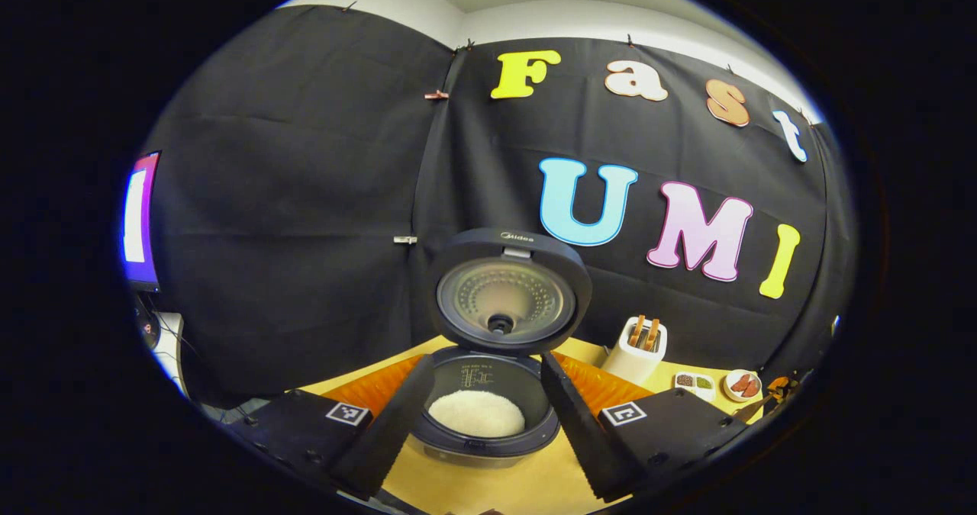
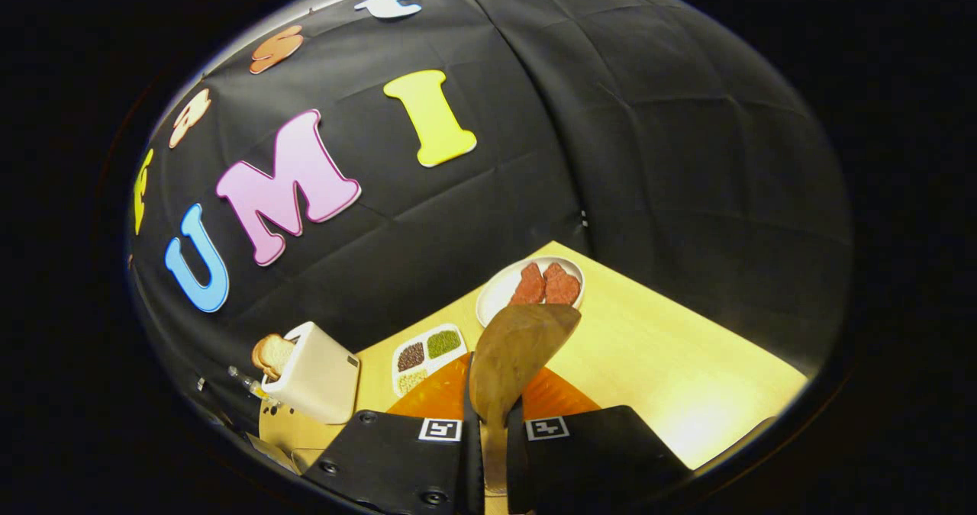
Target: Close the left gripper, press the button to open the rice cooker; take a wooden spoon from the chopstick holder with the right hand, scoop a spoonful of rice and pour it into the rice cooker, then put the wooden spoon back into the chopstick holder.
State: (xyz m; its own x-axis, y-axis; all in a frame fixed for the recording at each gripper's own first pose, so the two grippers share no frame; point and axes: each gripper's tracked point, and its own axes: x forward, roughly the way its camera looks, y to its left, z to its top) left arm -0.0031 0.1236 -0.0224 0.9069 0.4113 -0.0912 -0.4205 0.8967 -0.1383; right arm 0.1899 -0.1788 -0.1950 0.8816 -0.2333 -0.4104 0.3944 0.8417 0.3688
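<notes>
Yellow table (image 2: 649,347) against black cloth. Left gripper (image 1: 477,416) spread wide, framing open rice cooker (image 1: 488,400). Right gripper (image 2: 492,431) pinching wooden spoon (image 2: 515,351), raised near chopstick holder (image 2: 317,374).

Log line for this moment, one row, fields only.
cooker: lid open, rice inside | left gripper: open, empty | right gripper: shut on wooden spoon | spoon bowl: no rice visible

Rice cooker (image 1: 488,416): lid (image 1: 507,292) upright, open; white rice (image 1: 476,413) inside. Wooden spoon (image 2: 515,355): bowl up, handle clamped betw. fingers.
</notes>
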